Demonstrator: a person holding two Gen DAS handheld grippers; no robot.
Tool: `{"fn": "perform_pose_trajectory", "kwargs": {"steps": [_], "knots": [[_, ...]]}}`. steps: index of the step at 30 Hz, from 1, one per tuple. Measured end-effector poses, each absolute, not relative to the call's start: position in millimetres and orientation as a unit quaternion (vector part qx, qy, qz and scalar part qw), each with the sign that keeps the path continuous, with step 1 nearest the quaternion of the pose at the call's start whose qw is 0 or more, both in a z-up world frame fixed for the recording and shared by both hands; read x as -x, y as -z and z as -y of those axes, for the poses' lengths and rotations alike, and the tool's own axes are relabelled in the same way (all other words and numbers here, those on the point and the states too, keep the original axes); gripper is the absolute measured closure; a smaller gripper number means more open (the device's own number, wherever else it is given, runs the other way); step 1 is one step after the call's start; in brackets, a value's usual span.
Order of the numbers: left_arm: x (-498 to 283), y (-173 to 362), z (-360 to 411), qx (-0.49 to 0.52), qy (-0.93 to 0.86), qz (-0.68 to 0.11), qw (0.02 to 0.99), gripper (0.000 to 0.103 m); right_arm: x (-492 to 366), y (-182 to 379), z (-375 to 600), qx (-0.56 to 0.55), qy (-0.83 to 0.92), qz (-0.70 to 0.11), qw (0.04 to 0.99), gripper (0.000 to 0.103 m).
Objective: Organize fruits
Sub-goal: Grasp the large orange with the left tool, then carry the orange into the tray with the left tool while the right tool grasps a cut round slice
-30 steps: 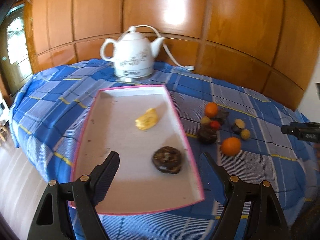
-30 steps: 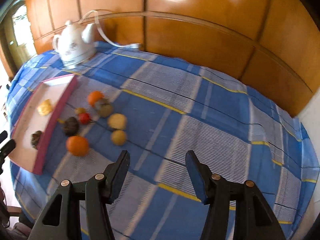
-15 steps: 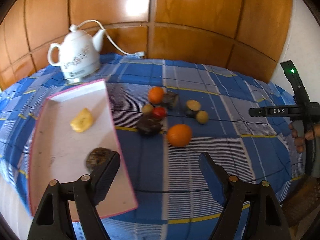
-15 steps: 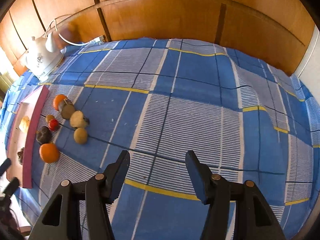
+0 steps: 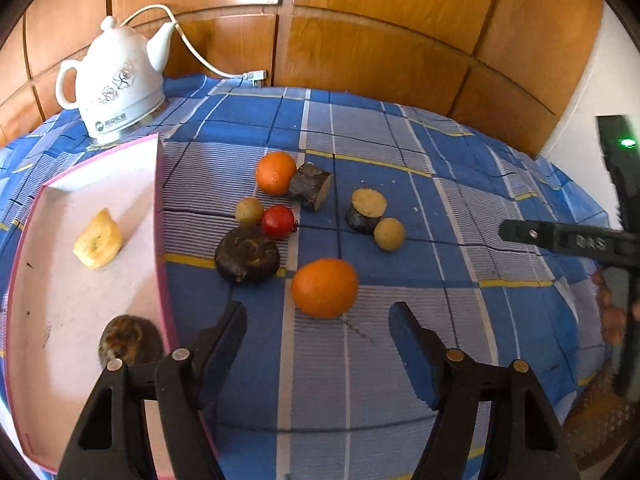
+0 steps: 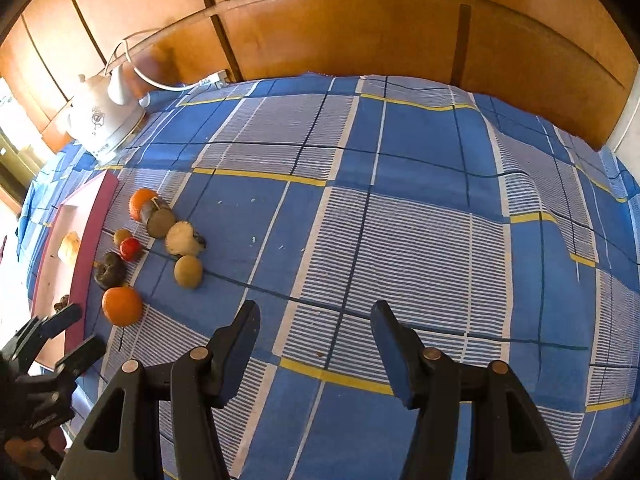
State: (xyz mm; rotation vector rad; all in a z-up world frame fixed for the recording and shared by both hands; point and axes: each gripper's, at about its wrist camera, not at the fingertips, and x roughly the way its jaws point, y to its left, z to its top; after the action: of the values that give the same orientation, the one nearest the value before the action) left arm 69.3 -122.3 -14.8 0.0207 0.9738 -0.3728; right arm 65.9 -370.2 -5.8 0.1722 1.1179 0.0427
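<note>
A pink-rimmed white tray (image 5: 60,288) lies at the left; it holds a yellow piece of fruit (image 5: 98,239) and a dark brown fruit (image 5: 127,339). On the cloth beside it lie a near orange (image 5: 325,287), a far orange (image 5: 275,173), a dark round fruit (image 5: 247,254), a red tomato (image 5: 279,222), two small tan fruits and two cut dark pieces. My left gripper (image 5: 318,328) is open and empty, just short of the near orange. My right gripper (image 6: 314,330) is open and empty over bare cloth, right of the fruit; the near orange shows there too (image 6: 121,306).
A white ceramic kettle (image 5: 116,84) with a cord stands behind the tray against the wooden wall panels (image 5: 360,40). The blue checked tablecloth (image 6: 400,200) covers the table. The right gripper's body (image 5: 568,240) shows at the right edge of the left wrist view.
My left gripper has swung right from over the tray to the loose fruit and closed in on the near orange. My right gripper has turned right, away from the fruit.
</note>
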Motion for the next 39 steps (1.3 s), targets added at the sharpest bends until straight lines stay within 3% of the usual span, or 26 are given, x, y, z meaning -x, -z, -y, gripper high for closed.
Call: {"fn": "perform_pose_trajectory", "kwargs": {"steps": [5, 6, 8, 19, 22, 30, 34, 39], "knots": [[-87, 28, 143, -0.033, 0.170, -0.467, 0.867, 0.032, -66, 5, 368, -0.078, -0.026, -0.529, 0.845, 0.045], [-91, 33, 147, -0.037, 0.170, -0.472, 0.864, 0.046, -66, 6, 367, -0.077, -0.027, -0.529, 0.845, 0.045], [-97, 45, 152, -0.047, 0.172, -0.486, 0.856, 0.061, -66, 5, 366, -0.074, -0.027, -0.527, 0.846, 0.045], [-44, 53, 148, -0.087, 0.201, -0.419, 0.881, 0.061, -66, 12, 349, -0.063, -0.061, -0.539, 0.838, 0.045], [-45, 54, 147, -0.080, 0.207, -0.415, 0.883, 0.061, -65, 15, 335, -0.058, -0.088, -0.546, 0.831, 0.050], [-47, 56, 144, -0.067, 0.217, -0.409, 0.884, 0.060, -96, 9, 292, -0.040, -0.136, -0.543, 0.827, 0.050], [-47, 56, 142, -0.063, 0.221, -0.409, 0.883, 0.060, -121, 14, 268, -0.001, -0.152, -0.546, 0.824, 0.041], [-48, 57, 139, -0.054, 0.224, -0.407, 0.884, 0.060, -146, 32, 244, 0.053, -0.152, -0.566, 0.808, 0.040]]}}
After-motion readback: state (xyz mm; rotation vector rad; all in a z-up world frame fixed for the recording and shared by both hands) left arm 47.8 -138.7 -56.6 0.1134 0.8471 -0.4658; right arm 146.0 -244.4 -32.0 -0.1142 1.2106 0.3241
